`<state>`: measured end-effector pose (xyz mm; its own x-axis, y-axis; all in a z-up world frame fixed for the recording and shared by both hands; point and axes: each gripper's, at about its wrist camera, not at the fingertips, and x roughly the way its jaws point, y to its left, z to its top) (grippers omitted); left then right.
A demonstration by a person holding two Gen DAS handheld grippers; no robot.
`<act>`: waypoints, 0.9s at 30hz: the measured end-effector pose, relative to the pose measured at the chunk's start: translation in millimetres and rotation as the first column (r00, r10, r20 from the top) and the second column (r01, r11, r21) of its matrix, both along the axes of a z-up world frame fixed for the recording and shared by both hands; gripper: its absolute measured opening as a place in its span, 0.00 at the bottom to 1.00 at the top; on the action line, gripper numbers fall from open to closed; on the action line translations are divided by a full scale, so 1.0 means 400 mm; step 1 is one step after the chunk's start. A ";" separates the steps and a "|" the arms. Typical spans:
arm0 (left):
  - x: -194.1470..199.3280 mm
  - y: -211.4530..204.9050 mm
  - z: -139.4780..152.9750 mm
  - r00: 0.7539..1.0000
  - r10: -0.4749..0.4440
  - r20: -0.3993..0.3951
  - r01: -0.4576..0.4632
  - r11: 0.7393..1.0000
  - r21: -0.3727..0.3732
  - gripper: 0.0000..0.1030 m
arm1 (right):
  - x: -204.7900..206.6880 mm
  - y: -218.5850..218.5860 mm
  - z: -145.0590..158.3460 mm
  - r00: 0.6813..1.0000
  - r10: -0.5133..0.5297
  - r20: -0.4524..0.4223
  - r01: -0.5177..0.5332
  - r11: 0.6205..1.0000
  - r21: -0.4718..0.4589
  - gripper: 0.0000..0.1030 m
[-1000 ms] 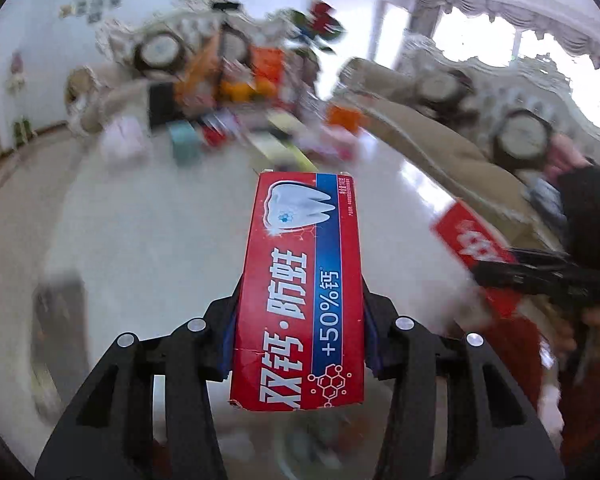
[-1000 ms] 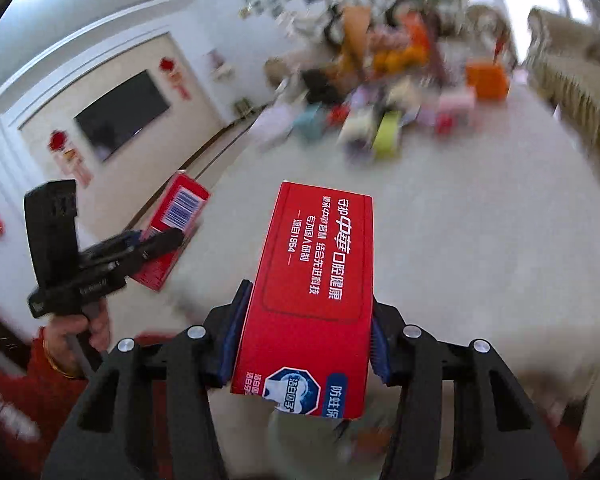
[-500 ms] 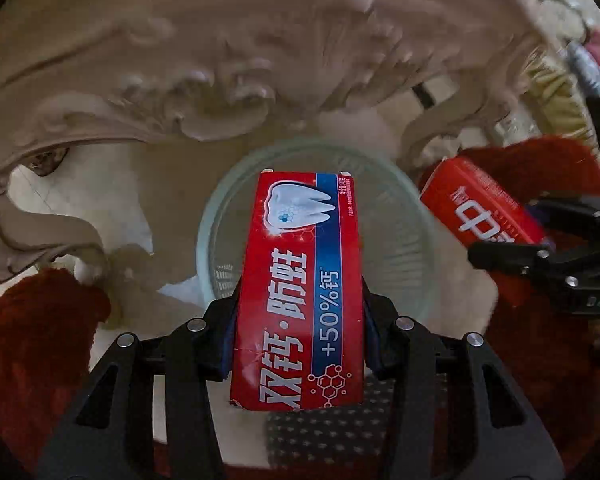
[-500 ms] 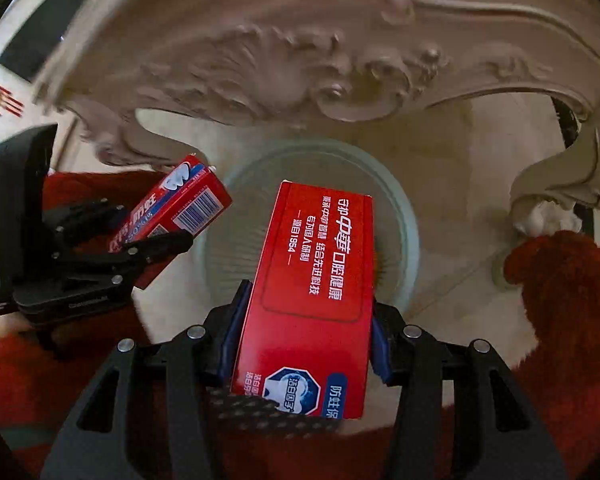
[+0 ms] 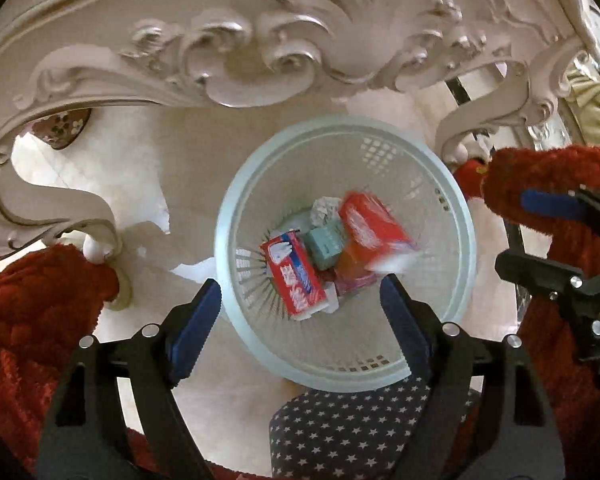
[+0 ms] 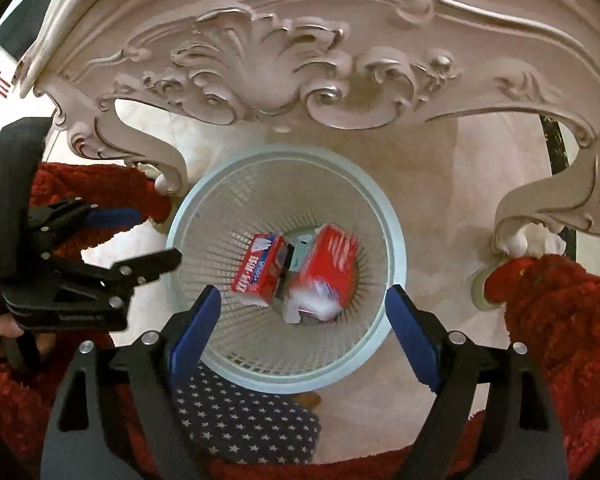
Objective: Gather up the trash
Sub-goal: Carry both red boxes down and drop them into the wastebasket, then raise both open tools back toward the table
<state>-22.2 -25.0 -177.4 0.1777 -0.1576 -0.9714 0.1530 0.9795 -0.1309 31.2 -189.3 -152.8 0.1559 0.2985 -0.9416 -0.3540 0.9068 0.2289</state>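
A pale round mesh waste basket [image 5: 236, 200] stands on the floor below both grippers; it also shows in the right wrist view [image 6: 388, 208]. Inside lie two red toothpaste boxes: one with a tooth picture [image 5: 294, 278] [image 6: 262, 268] and a blurred one [image 5: 374, 228] [image 6: 332, 264], on a teal box [image 5: 326, 246] and crumpled paper [image 5: 324, 210]. My left gripper [image 5: 300, 300] is open and empty above the basket. My right gripper [image 6: 302, 308] is open and empty above it too. Each shows in the other's view, right [image 5: 540, 240] and left [image 6: 140, 240].
A carved cream table apron [image 5: 240, 40] [image 6: 280, 60] with curled legs [image 5: 92, 232] [image 6: 516, 224] arches over the basket. Red sleeves [image 5: 28, 320] [image 6: 560, 312] flank it. A star-patterned dark slipper [image 5: 360, 428] [image 6: 244, 420] lies at the basket's near edge.
Both grippers have opened. The two toothpaste boxes they held have dropped into the basket; the right one is still blurred in motion.
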 end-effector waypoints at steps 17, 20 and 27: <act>0.045 0.069 0.433 0.966 0.004 0.259 0.048 0.980 -0.192 0.77 | 0.043 -0.071 0.377 0.942 -0.021 0.335 -0.035 0.986 0.163 0.78; 0.169 0.077 0.539 0.929 0.063 0.364 0.002 0.985 -0.175 0.77 | 0.153 -0.112 0.458 0.875 -0.099 0.473 0.033 0.989 0.144 0.78; 0.624 0.037 0.577 0.891 0.243 0.385 -0.181 0.965 -0.189 0.77 | 0.425 -0.121 0.511 0.800 -0.183 0.571 0.121 0.982 0.145 0.78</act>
<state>227.4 -10.2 53.4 0.5920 -0.2043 -0.7796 0.0131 0.9696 -0.2442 201.3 -237.8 51.7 0.7136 0.3085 -0.6290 -0.3078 0.9446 0.1140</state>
